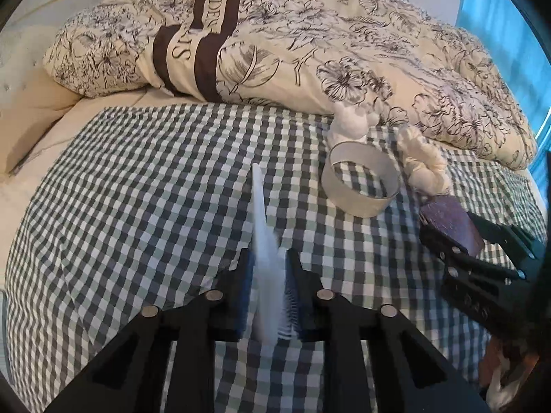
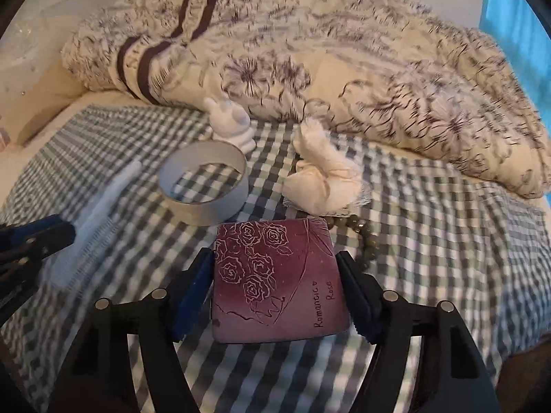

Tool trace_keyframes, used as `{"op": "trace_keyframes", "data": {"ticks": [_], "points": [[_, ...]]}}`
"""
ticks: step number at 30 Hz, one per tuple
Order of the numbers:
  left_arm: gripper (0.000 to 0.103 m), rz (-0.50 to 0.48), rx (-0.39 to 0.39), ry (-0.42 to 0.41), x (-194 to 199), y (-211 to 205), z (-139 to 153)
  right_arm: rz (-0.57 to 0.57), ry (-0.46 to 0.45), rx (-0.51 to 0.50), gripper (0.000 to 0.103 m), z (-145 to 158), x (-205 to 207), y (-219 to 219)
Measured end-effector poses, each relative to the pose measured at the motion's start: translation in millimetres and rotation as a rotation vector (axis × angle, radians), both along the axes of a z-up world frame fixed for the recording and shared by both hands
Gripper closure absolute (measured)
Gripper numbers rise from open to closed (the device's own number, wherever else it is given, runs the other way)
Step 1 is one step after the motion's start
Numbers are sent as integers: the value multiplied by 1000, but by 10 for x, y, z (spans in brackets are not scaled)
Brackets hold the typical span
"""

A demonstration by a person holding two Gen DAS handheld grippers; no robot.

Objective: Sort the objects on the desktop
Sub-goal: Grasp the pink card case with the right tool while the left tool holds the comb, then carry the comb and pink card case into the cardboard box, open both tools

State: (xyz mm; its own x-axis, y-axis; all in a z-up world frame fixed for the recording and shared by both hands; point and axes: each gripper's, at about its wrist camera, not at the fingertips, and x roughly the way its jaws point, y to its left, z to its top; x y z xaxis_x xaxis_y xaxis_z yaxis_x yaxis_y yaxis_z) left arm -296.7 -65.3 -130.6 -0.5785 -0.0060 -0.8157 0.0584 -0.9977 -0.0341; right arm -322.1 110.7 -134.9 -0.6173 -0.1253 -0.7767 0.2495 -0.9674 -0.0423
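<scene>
The purple compact (image 2: 279,280), near centre on the checked cloth (image 2: 447,241), looks rigid, light and smooth-faced, best gripped across its side edges. The right gripper (image 2: 279,292) brackets exactly those edges, jaws half-wide, seemingly touching. Left of it, the white comb (image 1: 265,258), thin, stiff and light, stands pinched narrowly in the left gripper (image 1: 270,289).

Under my view a green-and-white checked cloth (image 1: 137,189) covers the lower frame. Across the top lies a bunched cream duvet (image 1: 344,51) printed with dark flowers and brown stripes. A blue curtain (image 1: 499,17) shows at upper right.
</scene>
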Motion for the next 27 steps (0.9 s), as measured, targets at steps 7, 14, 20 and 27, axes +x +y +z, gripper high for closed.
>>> {"op": "trace_keyframes", "data": {"ticks": [7,14,20,27], "points": [[84,-35,25,28,172,69,209,-13,18,-50,32,261,480,92],[84,-17,70,-28,266,-88,5,-42,-12,-112,32,224,704,257],[71,17,87,-68,221,-253,-274,-38,-19,-137,32,204,755,290],[30,3,90,-59,-12,-215,-345,-37,-26,-165,32,134,712,299]]}}
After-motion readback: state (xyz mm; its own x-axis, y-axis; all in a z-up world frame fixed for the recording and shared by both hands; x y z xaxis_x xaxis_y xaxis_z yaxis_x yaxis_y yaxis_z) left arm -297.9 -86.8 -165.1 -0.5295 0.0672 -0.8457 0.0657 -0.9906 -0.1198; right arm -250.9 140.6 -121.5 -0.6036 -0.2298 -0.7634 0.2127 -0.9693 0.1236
